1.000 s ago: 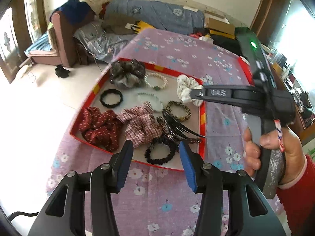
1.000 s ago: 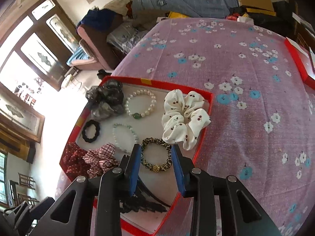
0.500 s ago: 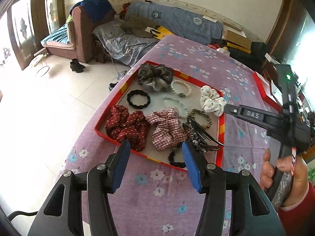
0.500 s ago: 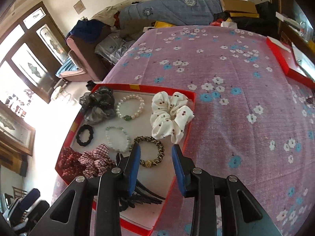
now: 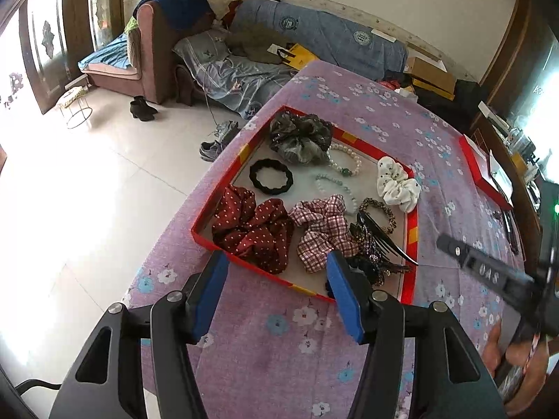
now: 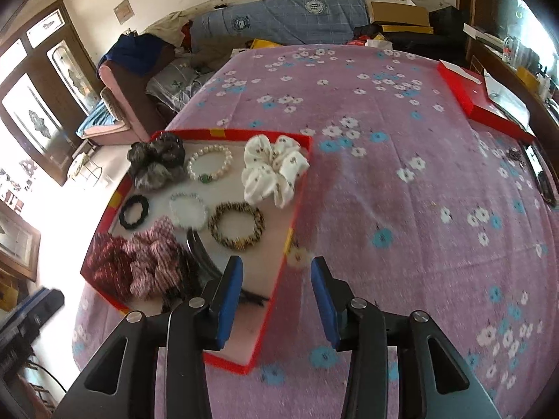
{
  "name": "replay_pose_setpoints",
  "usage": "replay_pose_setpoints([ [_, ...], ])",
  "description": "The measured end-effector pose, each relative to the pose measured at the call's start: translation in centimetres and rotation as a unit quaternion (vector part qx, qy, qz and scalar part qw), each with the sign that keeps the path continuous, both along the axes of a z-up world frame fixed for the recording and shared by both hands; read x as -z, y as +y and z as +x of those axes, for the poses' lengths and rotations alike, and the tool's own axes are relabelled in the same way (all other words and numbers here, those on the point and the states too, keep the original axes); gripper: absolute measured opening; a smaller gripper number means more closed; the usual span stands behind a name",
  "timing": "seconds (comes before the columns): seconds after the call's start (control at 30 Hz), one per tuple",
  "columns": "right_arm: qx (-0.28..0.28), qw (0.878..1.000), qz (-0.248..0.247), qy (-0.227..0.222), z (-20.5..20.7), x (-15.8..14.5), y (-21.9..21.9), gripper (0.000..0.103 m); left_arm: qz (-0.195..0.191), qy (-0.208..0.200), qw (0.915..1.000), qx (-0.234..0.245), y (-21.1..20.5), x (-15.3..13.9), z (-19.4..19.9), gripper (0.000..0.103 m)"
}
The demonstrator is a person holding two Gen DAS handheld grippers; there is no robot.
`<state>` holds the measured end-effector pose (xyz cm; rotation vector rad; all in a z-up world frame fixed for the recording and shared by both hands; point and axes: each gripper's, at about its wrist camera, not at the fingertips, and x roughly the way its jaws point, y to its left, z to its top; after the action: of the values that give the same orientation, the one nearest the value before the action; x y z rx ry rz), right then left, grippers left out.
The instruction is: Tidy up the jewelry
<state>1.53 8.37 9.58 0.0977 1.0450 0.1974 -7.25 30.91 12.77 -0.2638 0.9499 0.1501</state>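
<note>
Jewelry and hair ties all sit in a shallow red-rimmed cardboard tray (image 5: 412, 234) with a pale floor, lying on a purple flowered tablecloth (image 6: 401, 209) near the table's edge. Along the far side there's a grey shiny scrunchie (image 5: 300, 136), a white pearl bracelet with a green bead (image 6: 209, 166) right beside it, and a white dotted scrunchie (image 6: 274, 169) in the far corner against the rim. Middle row: a black elastic hair band (image 5: 271, 176), a pale translucent bead bracelet (image 6: 187, 207) and a leopard-pattern beaded bracelet (image 6: 237, 225). On the near side sit a dark red polka-dot scrunchie (image 5: 253, 232) and a pink plaid scrunchie (image 5: 323, 230), touching each other, with a pile of black claw hair clips (image 5: 379, 248) next to the plaid one.

Left gripper (image 5: 276, 293) hovers over the tray's near rim, blue pads spread wide, holding nothing. Right gripper (image 6: 276, 296) hangs over the tray's near corner, one finger over the tray and one over the cloth, also spread and empty. A second flat red box (image 6: 478, 101) lies well apart at the table's far side.
</note>
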Motion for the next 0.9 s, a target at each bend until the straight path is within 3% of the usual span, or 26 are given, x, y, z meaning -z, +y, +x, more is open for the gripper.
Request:
replay_pose_setpoints([
  [0.33,-0.017,1.0,0.018,-0.014,-1.6,-0.9,-1.8,0.045,0.07,-0.05,0.9945,-0.059,-1.0,-3.5,-2.6,0.067],
  [0.47,-0.034,0.999,0.023,-0.033,-2.5,-2.1,-2.7,0.047,0.126,-0.102,0.9799,-0.116,-2.0,-6.1,-4.8,0.088],
  [0.57,-0.044,0.998,0.026,-0.041,-3.3,-2.6,-3.5,0.048,0.171,-0.154,0.9607,-0.155,-3.1,-8.4,-6.8,0.095],
  [0.73,-0.061,0.997,0.03,-0.044,-4.8,-3.0,-4.9,0.049,0.225,-0.196,0.9331,-0.201,-4.7,-11.0,-9.1,0.103],
  [0.8,-0.068,0.996,0.032,-0.044,-5.5,-3.1,-5.5,0.049,0.242,-0.198,0.927,-0.208,-5.3,-11.6,-9.7,0.103],
  [0.9,-0.08,0.995,0.03,-0.045,-6.4,-3.2,-6.2,0.05,0.235,-0.191,0.93,-0.209,-5.7,-12.2,-10.5,0.103],
])
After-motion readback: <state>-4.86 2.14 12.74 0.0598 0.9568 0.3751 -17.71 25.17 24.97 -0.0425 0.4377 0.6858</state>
